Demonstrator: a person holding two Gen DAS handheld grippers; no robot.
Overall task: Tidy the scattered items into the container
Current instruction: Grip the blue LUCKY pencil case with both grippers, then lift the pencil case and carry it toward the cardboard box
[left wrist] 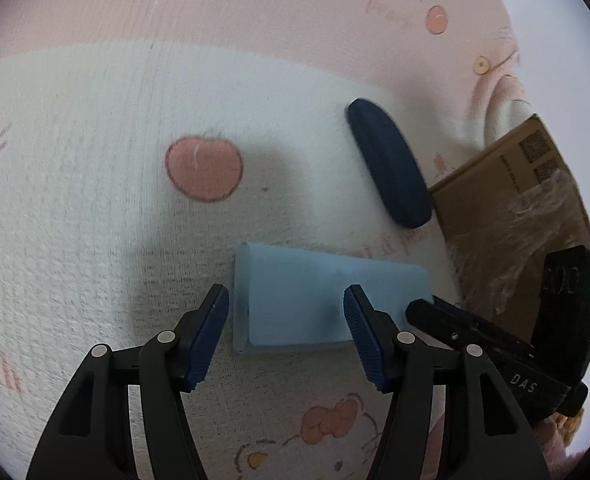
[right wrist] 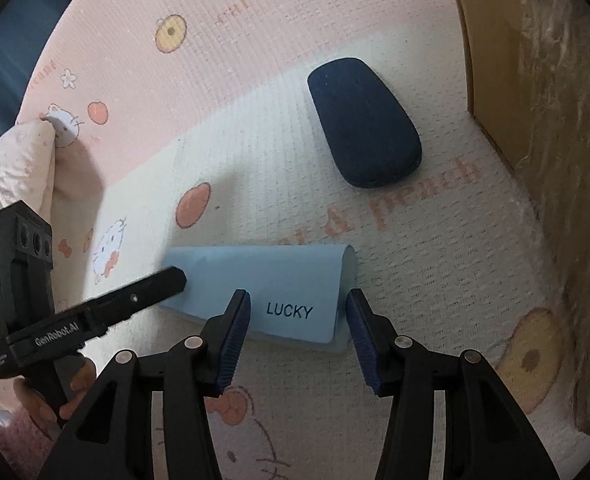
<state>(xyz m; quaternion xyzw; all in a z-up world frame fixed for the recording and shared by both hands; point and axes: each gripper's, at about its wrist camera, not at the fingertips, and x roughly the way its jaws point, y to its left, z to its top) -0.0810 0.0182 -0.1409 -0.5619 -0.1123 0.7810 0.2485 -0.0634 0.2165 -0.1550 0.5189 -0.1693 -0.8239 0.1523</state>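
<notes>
While both grippers, left (left wrist: 287, 334) and right (right wrist: 299, 338), hold their jaws released, the light-blue case (right wrist: 291, 292) lies between them, the navy case (right wrist: 363, 124) beyond.

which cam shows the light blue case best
Right wrist: the light blue case lies whole between the open fingers, its LUCKY print readable. The left wrist view shows its plain side, partly covered by a finger.
</notes>
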